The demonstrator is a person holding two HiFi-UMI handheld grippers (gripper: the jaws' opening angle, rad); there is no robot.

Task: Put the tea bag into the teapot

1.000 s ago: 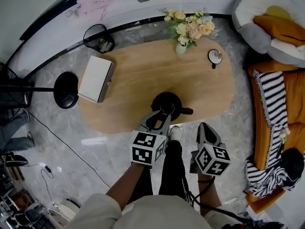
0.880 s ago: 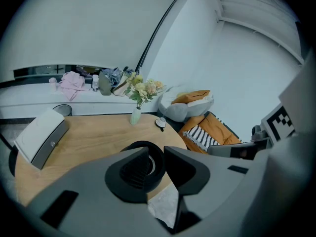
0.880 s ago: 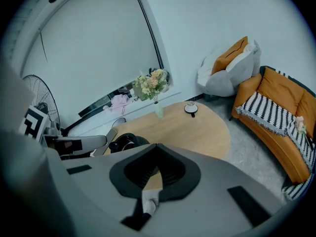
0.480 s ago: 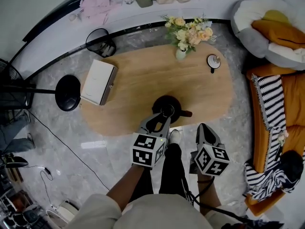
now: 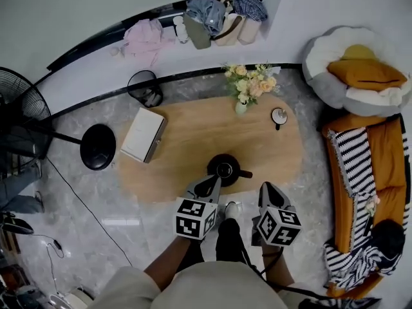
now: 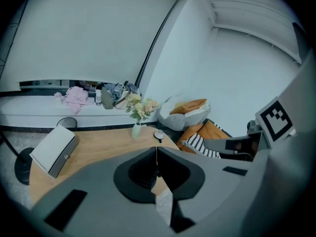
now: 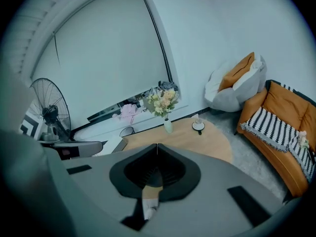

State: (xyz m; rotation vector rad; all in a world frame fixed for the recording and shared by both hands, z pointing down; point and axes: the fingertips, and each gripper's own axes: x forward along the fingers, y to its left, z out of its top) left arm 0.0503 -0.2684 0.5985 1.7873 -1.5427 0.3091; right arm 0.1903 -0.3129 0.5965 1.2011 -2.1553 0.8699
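The black teapot (image 5: 225,168) stands on the oval wooden table (image 5: 193,134) near its front edge, lid off, spout pointing right. My left gripper (image 5: 212,181) is shut, its tip just short of the pot's near left side. My right gripper (image 5: 265,187) is shut too, held off the table's edge to the right of the pot. In the left gripper view the jaws (image 6: 157,150) meet with nothing between them. The same holds in the right gripper view (image 7: 157,146). No tea bag shows in any view. The jaws hide the pot in both gripper views.
A white box (image 5: 144,134) lies at the table's left end. A vase of flowers (image 5: 243,92) and a cup on a saucer (image 5: 279,116) stand at the far right. A fan stand (image 5: 98,147), a wire bin (image 5: 145,88) and an orange sofa (image 5: 367,172) surround the table.
The head camera has pulled back, so the table looks smaller. My left gripper's tip, over the teapot's mouth before, now sits at its near edge. Both grippers stay shut.
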